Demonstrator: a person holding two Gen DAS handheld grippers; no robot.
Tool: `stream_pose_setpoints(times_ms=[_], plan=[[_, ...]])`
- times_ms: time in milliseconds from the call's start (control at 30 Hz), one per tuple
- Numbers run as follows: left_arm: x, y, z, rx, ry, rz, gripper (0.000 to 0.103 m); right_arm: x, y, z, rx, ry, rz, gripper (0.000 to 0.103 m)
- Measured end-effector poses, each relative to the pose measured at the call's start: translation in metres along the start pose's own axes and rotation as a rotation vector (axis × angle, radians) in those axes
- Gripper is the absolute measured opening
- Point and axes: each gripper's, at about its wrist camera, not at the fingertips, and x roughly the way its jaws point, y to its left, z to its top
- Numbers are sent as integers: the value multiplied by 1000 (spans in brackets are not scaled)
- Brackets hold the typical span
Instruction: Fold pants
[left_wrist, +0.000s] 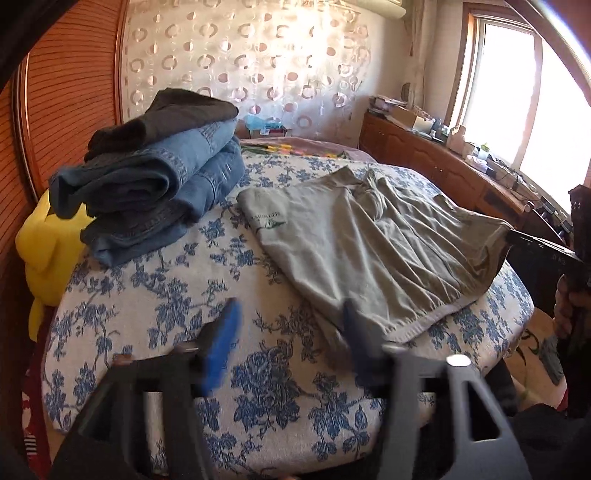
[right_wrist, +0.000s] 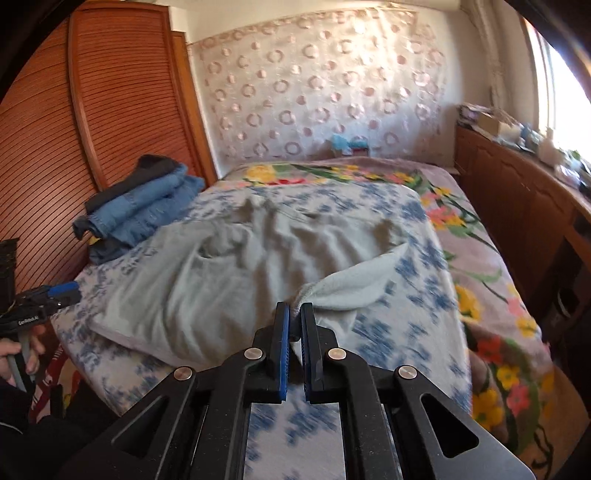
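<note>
We see grey pants on a floral bedspread, folded jeans nearby. Left gripper gapes empty; right gripper pinches a pants corner, blurred.

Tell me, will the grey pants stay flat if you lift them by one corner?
Probably not. The grey pants lie wrinkled on the bed, so they look soft and floppy. Where the right gripper pinches one corner, only that bit is raised while the rest lies down, so they would likely hang limp. Thin cloth, so probably light.
</note>
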Motion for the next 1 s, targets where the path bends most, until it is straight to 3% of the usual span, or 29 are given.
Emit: stream_pose_setpoints(times_ms=[100,600,1000], plan=[[1,-1,4,0,-17,5,85,9,15,5,-31,1,32,6],[3,16,8,-20,-34,52,85,56,76,24,-159,22,240,6],[-7,39,5,-49,-45,97,85,89,123,22,-242,94,413,6]])
